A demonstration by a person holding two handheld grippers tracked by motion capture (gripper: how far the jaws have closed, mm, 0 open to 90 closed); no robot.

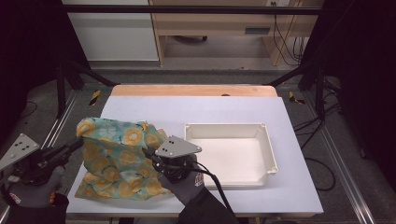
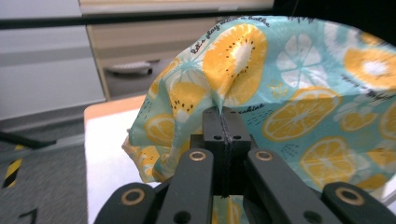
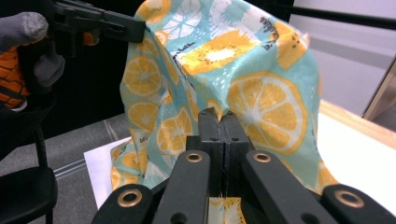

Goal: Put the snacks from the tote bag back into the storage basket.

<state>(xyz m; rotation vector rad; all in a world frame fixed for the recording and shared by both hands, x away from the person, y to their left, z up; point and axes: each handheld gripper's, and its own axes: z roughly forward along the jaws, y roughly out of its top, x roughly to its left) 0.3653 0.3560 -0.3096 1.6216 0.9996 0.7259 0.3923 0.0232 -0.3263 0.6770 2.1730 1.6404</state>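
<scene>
The left tool (image 2: 223,116) stood fully closed, its two black jaws pressed together on a fold of the fruit-print cloth (image 2: 299,93). In the left gripper view, a pinch of the fabric rose directly from the jaw tips, and the rest of the cloth spread upward and to the right of them.

The right tool (image 3: 219,116) was likewise fully closed, with its jaws clamped on another fold of the same cloth (image 3: 243,79). In the right gripper view, the fabric stood up behind the jaw tips like a tent. The left tool (image 3: 100,25) appeared at the upper left of that view, gripping the cloth's top edge, with a gloved hand (image 3: 23,56) behind it.

In the high view, the left tool (image 1: 78,142) held the cloth (image 1: 119,161) at its upper left corner, which was raised off the surface. The right tool (image 1: 152,156) held the cloth at its right edge, under the grey three-cornered plate (image 1: 177,148). The lower edge of the cloth rested on the white tabletop (image 1: 196,109), on its left half.

Just beside the cloth, to the right, a shallow white tray (image 1: 268,149) lay flat on the tabletop. Beyond the tabletop's wooden far edge, a pale cabinet (image 1: 116,37) stood on the floor.
</scene>
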